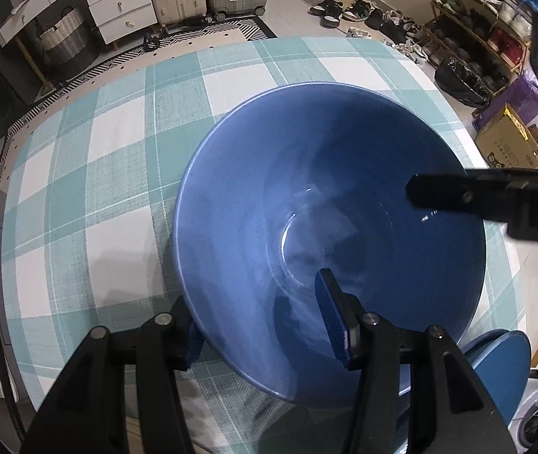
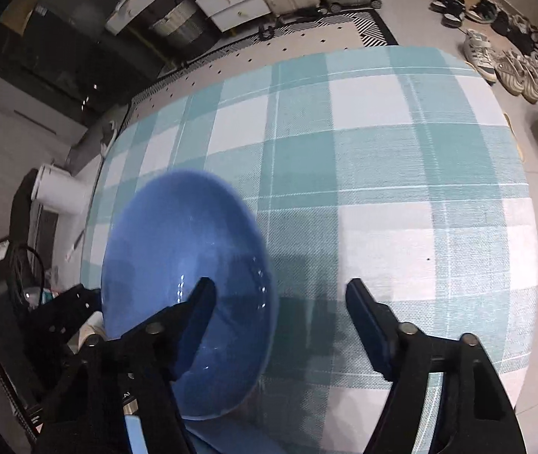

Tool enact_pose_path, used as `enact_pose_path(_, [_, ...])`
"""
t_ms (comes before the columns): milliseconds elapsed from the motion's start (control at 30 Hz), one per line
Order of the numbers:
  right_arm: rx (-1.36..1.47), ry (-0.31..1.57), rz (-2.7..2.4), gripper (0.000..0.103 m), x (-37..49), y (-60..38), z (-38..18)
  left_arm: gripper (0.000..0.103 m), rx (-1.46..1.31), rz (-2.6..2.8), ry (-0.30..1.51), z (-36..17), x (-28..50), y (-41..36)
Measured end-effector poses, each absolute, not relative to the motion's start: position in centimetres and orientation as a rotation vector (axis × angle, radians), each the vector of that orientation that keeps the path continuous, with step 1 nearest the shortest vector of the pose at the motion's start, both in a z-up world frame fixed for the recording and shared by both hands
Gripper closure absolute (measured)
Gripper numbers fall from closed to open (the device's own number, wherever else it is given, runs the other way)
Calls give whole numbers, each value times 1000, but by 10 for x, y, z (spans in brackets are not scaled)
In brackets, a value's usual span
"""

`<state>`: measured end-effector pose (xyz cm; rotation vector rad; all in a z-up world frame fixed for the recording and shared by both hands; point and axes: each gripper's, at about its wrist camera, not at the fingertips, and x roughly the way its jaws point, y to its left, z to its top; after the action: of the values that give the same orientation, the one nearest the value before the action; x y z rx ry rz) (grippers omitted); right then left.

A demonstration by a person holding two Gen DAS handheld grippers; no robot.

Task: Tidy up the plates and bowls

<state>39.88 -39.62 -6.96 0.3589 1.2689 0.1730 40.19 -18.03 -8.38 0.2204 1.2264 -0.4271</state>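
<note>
Bowl (image 1: 254, 227) rim between left tongs (image 1: 261, 321)

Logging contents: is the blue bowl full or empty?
Empty. The left wrist view looks straight into the bowl: bare glazed bottom, only reflections. The left gripper straddles its near rim.

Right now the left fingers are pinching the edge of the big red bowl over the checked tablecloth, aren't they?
Almost. The bowl is blue, not red; the left wrist view shows it plainly. The rest holds: the left gripper has one finger inside the rim and one outside, pinching the edge over the checked tablecloth.
</note>
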Motion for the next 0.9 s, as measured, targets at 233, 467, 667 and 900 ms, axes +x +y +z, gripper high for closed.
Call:
enact_pose_path(233, [328, 1315, 174, 60, 399, -385, -80, 50, 164, -453, 1212, -79, 400, -181])
enact_pose_path(467, [314, 1344, 184, 67, 400, -377, -85, 50, 162, -456, 1225, -83, 399, -182])
enact_pose_path(667, [311, 1343, 184, 67, 399, -375, -84, 50, 177, -458, 1243, -89, 399, -186])
enact_pose_path(900, [352, 1333, 171, 67, 401, -386, -79, 50, 196, -471, 1270, -98, 399, -195])
